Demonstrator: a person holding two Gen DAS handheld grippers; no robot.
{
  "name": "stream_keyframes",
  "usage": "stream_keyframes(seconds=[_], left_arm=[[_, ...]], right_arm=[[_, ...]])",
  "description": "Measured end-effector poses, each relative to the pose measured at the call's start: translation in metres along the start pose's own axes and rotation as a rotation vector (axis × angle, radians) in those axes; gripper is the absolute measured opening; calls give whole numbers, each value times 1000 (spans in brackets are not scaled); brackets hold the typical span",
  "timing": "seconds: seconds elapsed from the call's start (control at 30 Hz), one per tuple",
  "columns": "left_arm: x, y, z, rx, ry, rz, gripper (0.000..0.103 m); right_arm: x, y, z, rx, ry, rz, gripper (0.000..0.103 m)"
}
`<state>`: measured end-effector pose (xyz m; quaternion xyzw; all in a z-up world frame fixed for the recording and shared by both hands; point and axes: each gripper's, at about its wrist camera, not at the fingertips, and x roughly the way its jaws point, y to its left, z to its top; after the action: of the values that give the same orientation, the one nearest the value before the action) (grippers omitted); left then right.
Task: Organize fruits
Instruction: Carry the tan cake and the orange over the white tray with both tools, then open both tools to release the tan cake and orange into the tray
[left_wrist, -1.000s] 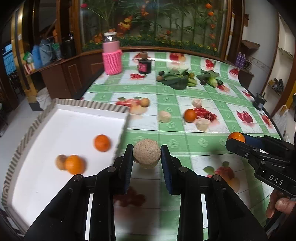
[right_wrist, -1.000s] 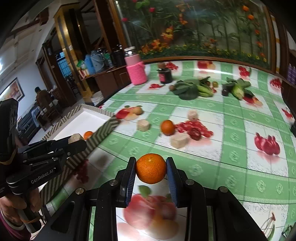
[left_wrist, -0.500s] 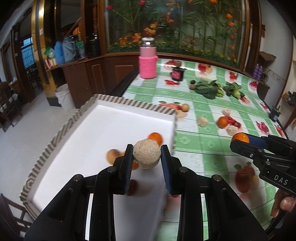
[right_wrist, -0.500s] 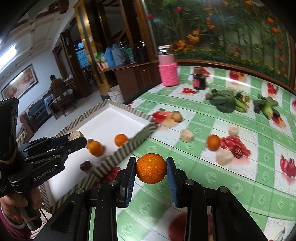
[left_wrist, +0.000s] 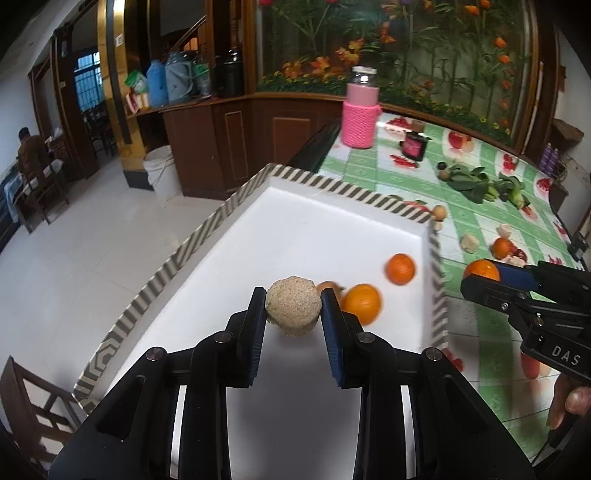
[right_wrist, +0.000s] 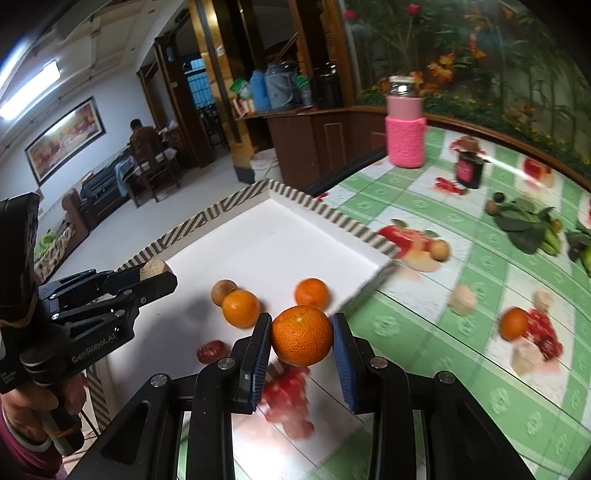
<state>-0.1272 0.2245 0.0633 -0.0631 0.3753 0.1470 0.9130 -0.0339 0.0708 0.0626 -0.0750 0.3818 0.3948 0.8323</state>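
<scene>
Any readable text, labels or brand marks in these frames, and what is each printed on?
"DAS": on the body of the right hand-held gripper, seen in the left wrist view.
"GenRobot.AI": on the body of the left hand-held gripper, seen in the right wrist view.
Label on the dark jar: too blurred to read.

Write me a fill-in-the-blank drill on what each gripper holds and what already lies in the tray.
1. The left gripper is shut on a rough ____ ball.
2. The right gripper is shut on an ____.
3. The tray has a white floor and a ____ rim.
4. Loose oranges lying in the tray: ____.

Missing words: tan; orange; striped; two
</scene>
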Motion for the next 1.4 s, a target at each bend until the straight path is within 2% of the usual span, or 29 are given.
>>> stream_keyframes(seconds=[0.4, 0.73, 0.8, 0.93, 1.4], left_arm=[[13, 22, -7, -20, 69, 24, 29], [26, 29, -10, -44, 120, 29, 29], [26, 30, -9, -52, 123, 29, 30], [24, 28, -9, -49, 111, 35, 49], [6, 21, -4, -63, 45, 56, 49]], right_arm=[[74, 15, 38, -61, 72, 51, 32], [112, 18, 42, -64, 138, 46, 32], [111, 21, 41, -81, 134, 34, 34], [105, 22, 41, -82, 118, 28, 36], [48, 27, 35, -65, 20, 5, 37]])
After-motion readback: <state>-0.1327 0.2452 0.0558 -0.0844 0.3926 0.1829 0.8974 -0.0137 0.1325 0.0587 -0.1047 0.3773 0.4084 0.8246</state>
